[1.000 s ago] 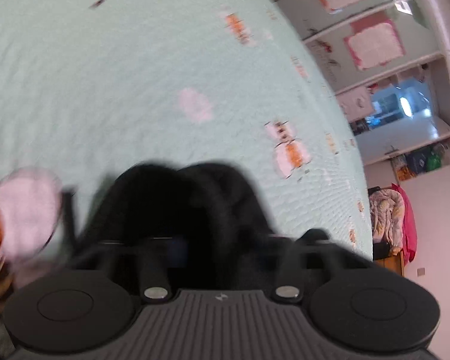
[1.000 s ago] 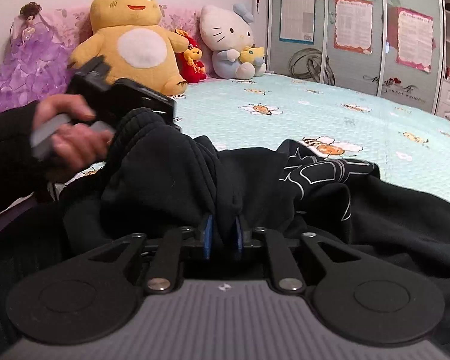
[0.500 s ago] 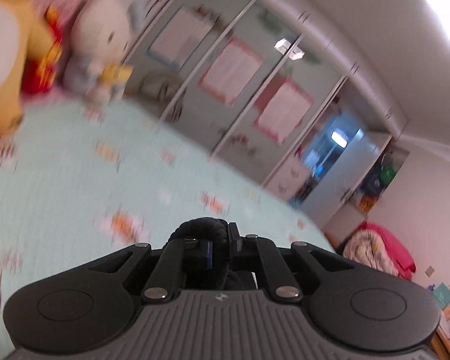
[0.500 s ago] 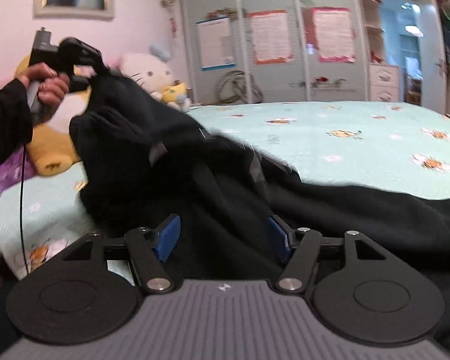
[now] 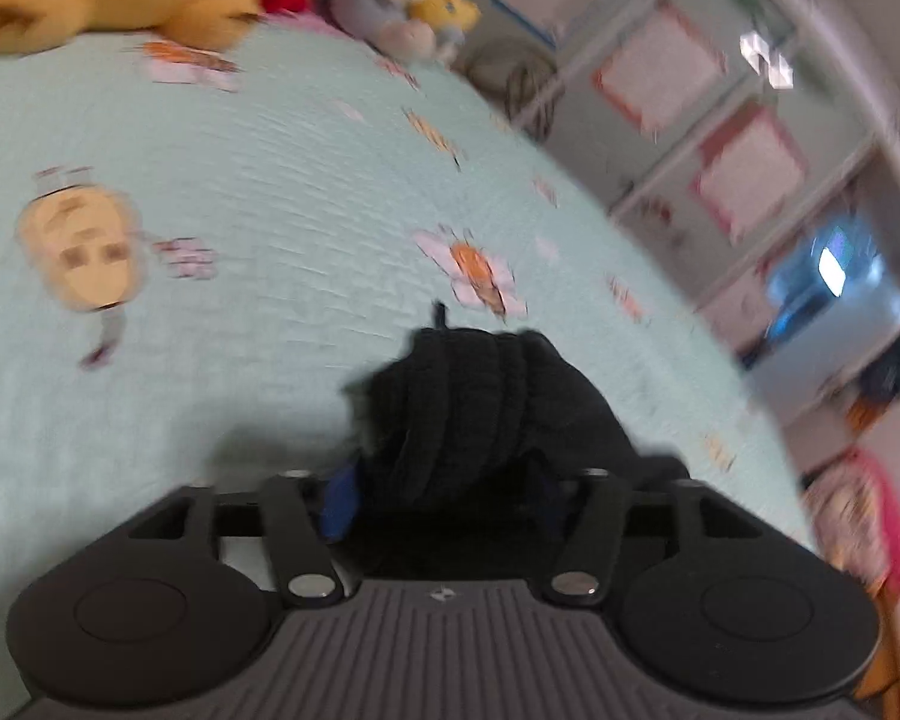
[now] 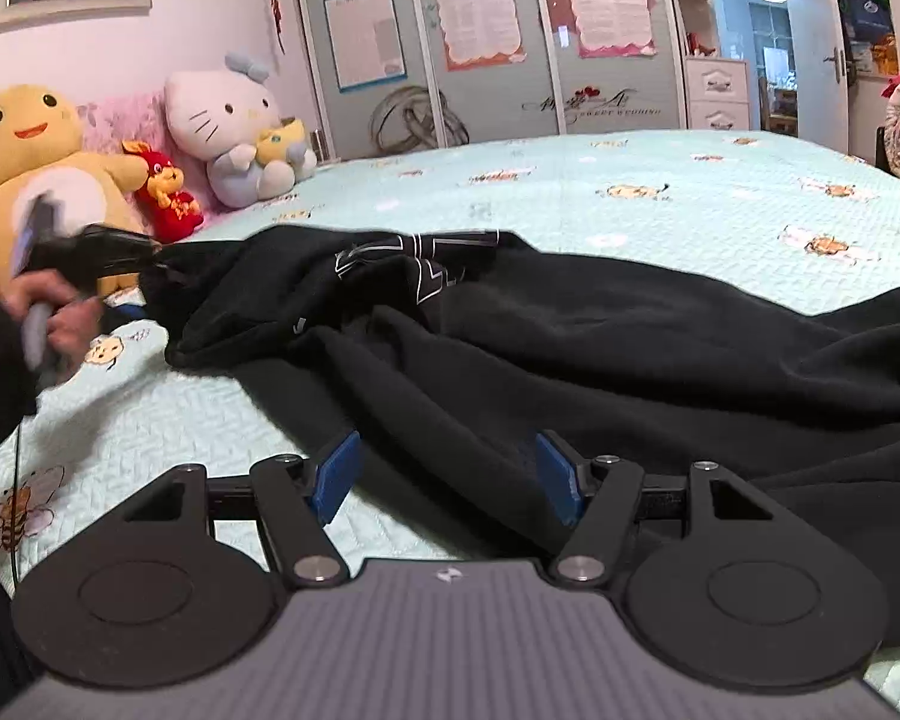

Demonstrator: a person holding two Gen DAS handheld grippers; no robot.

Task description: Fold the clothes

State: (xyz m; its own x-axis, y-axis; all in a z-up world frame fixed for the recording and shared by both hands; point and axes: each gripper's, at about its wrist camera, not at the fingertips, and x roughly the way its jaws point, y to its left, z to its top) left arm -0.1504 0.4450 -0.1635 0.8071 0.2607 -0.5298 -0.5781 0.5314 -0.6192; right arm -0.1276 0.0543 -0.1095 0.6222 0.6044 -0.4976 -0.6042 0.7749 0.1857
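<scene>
Garment: one black sweatshirt with white line print lay rumpled across the middle and right of the frame, on the bed.
Left tongs: jaws opening, ribbed black cuff between them, not pinched.
Right tongs: spread wide, cloth lying loose between.
Plush toys: three, upper left.

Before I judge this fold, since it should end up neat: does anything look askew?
Yes. The black garment lies rumpled across the bed, one part bunched in a heap toward the left gripper, whose jaws are opening with a ribbed edge between them. No flat fold shows yet. The right gripper is open.
</scene>
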